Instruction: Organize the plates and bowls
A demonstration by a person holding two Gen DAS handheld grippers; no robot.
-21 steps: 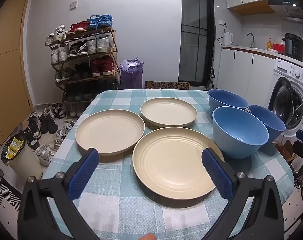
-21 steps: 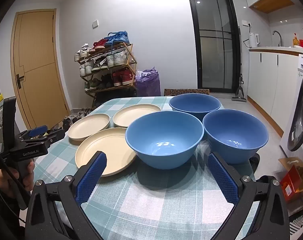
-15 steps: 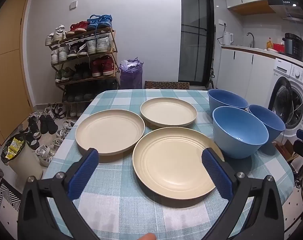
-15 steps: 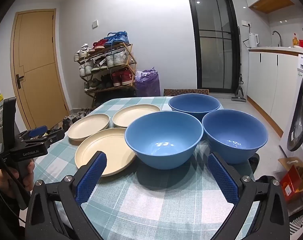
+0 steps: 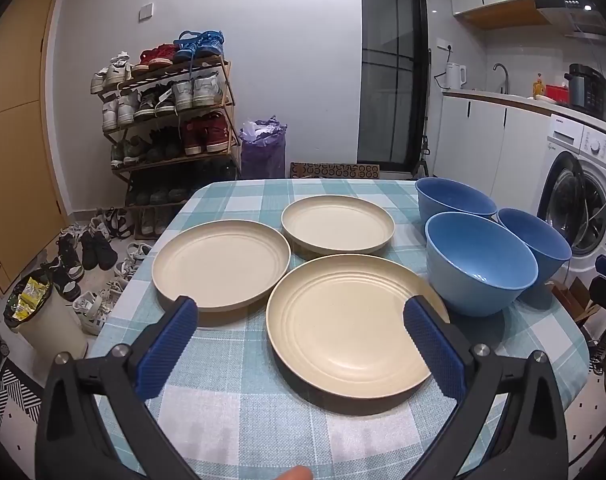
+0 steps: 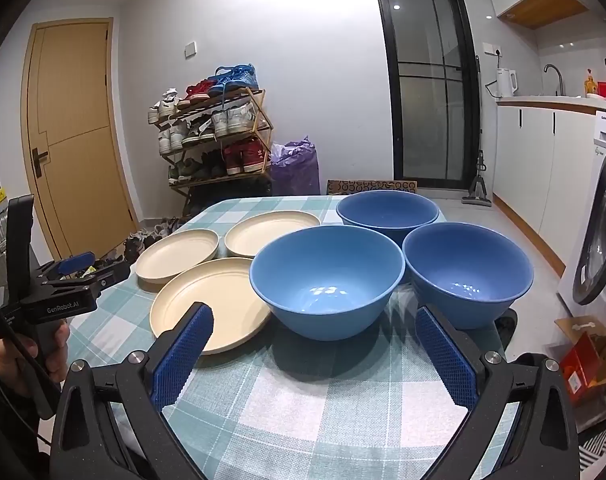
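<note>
My right gripper [image 6: 315, 322] and left gripper [image 5: 301, 314] gape wide, empty. Only the right view shows a hand [image 6: 27, 354] and door [image 6: 77, 132]; the left shows a bin [image 5: 43, 320].

Checked table [image 5: 263, 420]: three plates [image 5: 349, 334], three bowls [image 5: 481, 264].

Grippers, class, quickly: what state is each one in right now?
Left gripper: open, holding nothing.
Right gripper: open, holding nothing.
</note>
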